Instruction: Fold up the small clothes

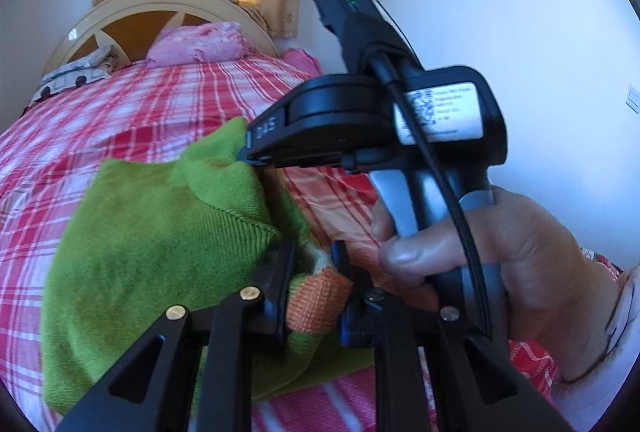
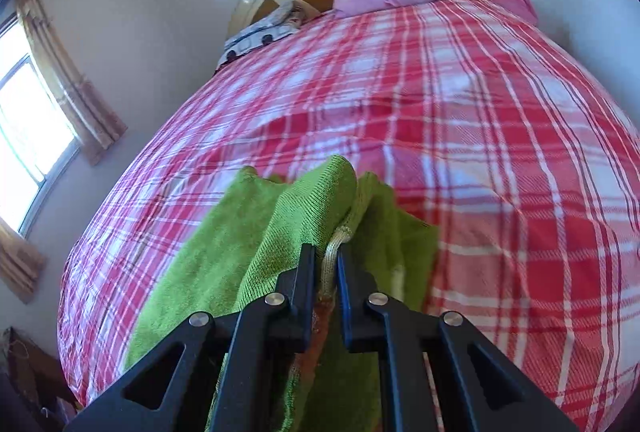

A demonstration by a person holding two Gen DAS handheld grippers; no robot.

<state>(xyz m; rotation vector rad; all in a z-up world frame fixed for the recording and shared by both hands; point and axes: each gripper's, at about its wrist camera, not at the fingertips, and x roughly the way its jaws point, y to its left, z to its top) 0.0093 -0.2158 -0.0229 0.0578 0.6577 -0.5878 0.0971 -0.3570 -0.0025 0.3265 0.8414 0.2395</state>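
Mid-fold: green garment lifted by both grippers above the plaid bedspread. To do well, carry both edges level and together, lay flat before letting go. Left gripper narrow, pinching the orange-trimmed edge between its pads. Right gripper nearly closed on a pale hem; cloth drapes ahead and below it.

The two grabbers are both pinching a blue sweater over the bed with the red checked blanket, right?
Almost. The sweater is green, not blue, with an orange and cream edge. The left gripper and the right gripper are both pinching it over the bed with the red checked blanket. Both wrist views show the green knit.
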